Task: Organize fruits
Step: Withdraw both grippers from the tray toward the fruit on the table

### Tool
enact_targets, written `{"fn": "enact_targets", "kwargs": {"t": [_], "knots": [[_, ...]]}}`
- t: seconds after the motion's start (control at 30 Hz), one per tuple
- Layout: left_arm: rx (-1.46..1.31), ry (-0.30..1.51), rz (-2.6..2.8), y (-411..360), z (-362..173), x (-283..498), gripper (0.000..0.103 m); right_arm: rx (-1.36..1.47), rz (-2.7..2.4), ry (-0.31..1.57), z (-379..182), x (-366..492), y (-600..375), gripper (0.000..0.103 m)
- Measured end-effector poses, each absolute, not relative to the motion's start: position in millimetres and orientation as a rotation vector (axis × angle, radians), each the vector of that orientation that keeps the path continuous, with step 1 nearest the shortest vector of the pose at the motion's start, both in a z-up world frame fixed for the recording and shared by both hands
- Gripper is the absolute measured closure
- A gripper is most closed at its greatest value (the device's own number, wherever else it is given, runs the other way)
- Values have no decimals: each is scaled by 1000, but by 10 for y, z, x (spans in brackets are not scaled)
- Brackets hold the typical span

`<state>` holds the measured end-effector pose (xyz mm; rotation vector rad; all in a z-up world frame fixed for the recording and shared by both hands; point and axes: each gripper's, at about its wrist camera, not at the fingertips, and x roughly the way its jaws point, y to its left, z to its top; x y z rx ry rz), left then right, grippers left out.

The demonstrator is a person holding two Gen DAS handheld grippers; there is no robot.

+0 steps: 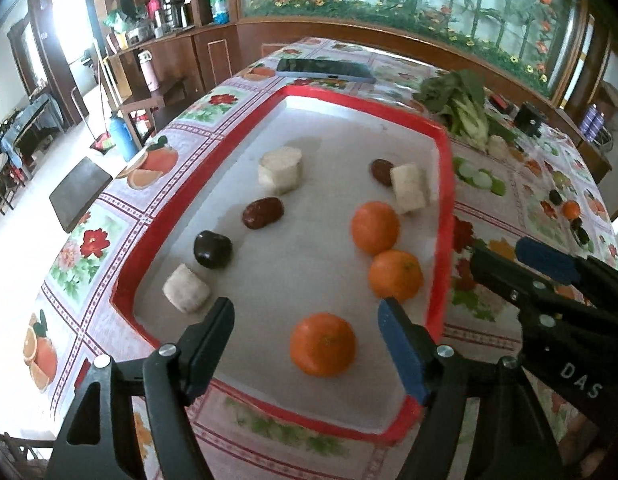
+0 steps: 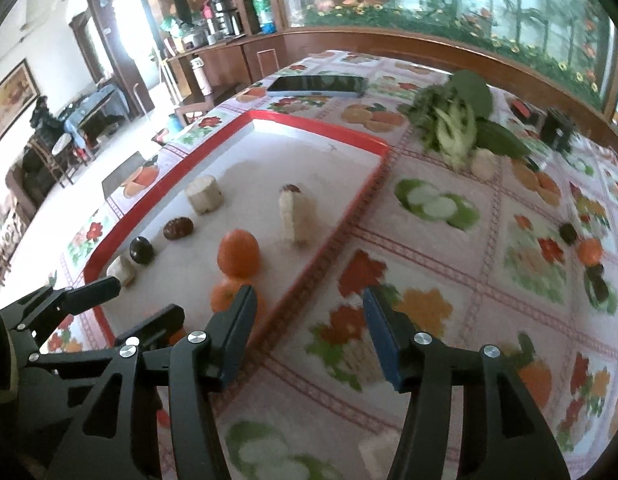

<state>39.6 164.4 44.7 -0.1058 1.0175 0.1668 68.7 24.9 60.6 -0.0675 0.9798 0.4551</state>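
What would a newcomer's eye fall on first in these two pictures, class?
The red-rimmed tray on the flowered tablecloth stands out first. Three oranges run along its right side, nearest the camera. Pale chunks and dark fruits lie along its left, and leafy greens rest on the cloth beyond the tray.

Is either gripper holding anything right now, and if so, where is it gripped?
Nothing is held. The left gripper stands open above an orange; the right gripper is open over the tablecloth.
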Motion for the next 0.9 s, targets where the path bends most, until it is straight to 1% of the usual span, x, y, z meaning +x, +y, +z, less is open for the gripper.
{"fn": "enact_targets", "kwargs": {"t": [0.37, 0.63, 0.73, 0.77, 0.8, 0.9], "knots": [[-70, 1048, 61, 875, 497, 357, 25, 14, 327, 988, 581, 426, -736, 47], [-16, 1078, -16, 338, 485, 322, 23, 77, 119, 976, 457, 617, -1835, 46], [-9, 1091, -31, 226, 462, 310, 23, 82, 43, 960, 408, 761, -2195, 42], [-8, 1096, -35, 196, 452, 309, 23, 92, 31, 957, 395, 791, -2285, 36], [-6, 1101, -37, 171, 440, 309, 23, 110, 24, 953, 367, 860, -2391, 35], [-9, 1113, -30, 124, 396, 324, 23, 131, 41, 971, 294, 1043, -2509, 35]]}}
